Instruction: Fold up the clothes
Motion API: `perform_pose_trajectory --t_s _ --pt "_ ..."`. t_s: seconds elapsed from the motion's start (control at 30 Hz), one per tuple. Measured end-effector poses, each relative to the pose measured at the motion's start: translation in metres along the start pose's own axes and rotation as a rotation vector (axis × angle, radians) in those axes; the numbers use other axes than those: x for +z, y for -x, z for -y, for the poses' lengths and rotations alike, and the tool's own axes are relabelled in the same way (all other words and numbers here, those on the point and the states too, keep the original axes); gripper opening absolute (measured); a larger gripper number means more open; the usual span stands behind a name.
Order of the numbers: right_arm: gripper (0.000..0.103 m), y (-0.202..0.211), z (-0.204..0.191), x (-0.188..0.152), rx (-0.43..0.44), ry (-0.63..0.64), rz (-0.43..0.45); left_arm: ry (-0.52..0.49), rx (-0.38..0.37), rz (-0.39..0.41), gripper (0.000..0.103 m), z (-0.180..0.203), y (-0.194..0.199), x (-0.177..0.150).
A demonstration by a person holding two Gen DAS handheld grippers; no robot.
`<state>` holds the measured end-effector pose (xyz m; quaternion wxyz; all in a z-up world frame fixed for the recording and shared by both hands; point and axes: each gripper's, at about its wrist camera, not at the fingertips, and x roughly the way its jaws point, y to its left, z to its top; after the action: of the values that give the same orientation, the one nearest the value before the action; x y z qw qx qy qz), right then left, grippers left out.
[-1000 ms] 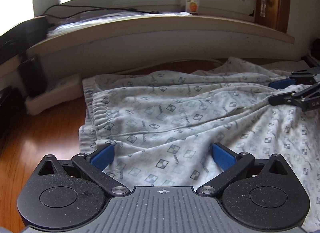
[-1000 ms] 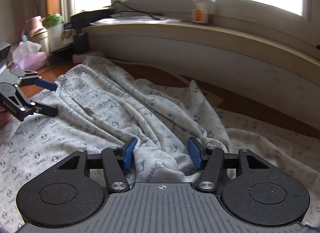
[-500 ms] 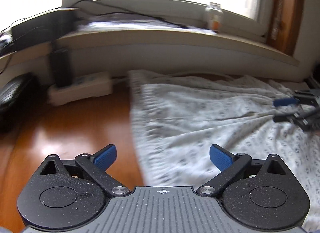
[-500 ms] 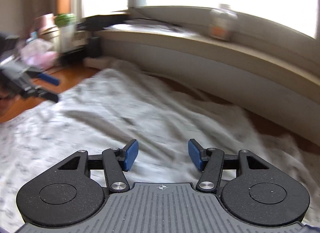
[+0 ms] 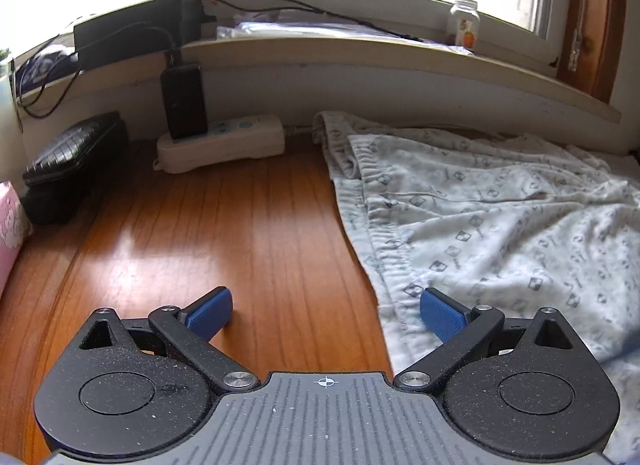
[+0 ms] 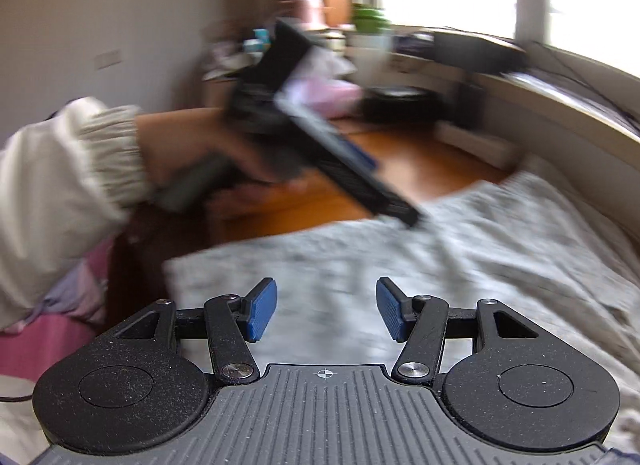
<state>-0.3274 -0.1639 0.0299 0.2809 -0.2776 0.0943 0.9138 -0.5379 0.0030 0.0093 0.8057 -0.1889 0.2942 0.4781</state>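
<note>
Pale patterned pyjama trousers lie spread on the wooden table, with the elastic waistband along their left edge. My left gripper hovers open at that edge, its right pad over the waistband hem and its left pad over bare wood. In the blurred right wrist view, my right gripper stands open above the cloth with nothing between its pads. That view also shows the left gripper from the side, held by a hand in a cream sleeve.
A white power strip with a black adapter sits against the wall under the window sill. A black case and a pink box stand at the left. A small bottle is on the sill.
My left gripper slid left from over the trousers to their waistband edge. My right gripper swung left and now faces the left hand. The fold between its pads is gone.
</note>
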Motion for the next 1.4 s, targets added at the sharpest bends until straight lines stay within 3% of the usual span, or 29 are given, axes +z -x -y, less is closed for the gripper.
perform_pose_trajectory --t_s 0.27,0.6,0.63,0.67,0.7,0.73,0.8,0.97,1.13,1.27,1.37,1.4 --pt "0.056 -0.015 -0.065 0.000 0.042 0.128 0.002 0.001 0.019 0.010 0.103 0.002 -0.001 -0.002" --pt "0.054 -0.036 -0.097 -0.011 -0.170 0.247 -0.009 0.004 0.027 0.011 0.103 0.002 -0.001 -0.002" --pt "0.051 -0.037 -0.098 -0.012 -0.185 0.257 -0.005 0.005 0.028 0.012 0.103 0.002 -0.001 -0.002" --pt "0.039 -0.037 -0.097 -0.012 -0.197 0.265 0.003 0.006 0.029 0.012 0.103 0.002 -0.001 -0.002" --pt "0.021 -0.037 -0.097 -0.013 -0.210 0.274 0.010 0.007 0.030 0.013 0.103 0.002 -0.001 -0.003" --pt "0.013 -0.035 -0.095 -0.012 -0.201 0.263 0.012 0.017 0.032 0.014 0.103 0.001 0.000 -0.003" --pt "0.008 -0.029 -0.089 -0.007 -0.161 0.224 0.016 0.042 0.039 0.018 0.102 -0.002 0.001 -0.003" --pt "0.006 -0.014 -0.081 0.001 -0.003 0.114 0.029 0.174 -0.013 0.081 0.102 -0.023 0.019 0.005" --pt "0.006 0.007 -0.092 0.009 0.165 0.058 0.030 0.143 -0.035 0.088 0.102 -0.022 0.020 0.028" --pt "0.006 0.018 -0.105 0.009 0.192 0.100 0.028 0.133 -0.068 0.073 0.101 -0.021 -0.004 0.047" --pt "0.006 0.025 -0.101 0.008 0.188 0.086 0.030 0.170 -0.053 0.058 0.089 -0.029 -0.027 0.058" --pt "0.006 0.027 -0.100 0.008 0.184 0.082 0.031 0.196 -0.057 0.057 0.077 -0.034 -0.033 0.061"
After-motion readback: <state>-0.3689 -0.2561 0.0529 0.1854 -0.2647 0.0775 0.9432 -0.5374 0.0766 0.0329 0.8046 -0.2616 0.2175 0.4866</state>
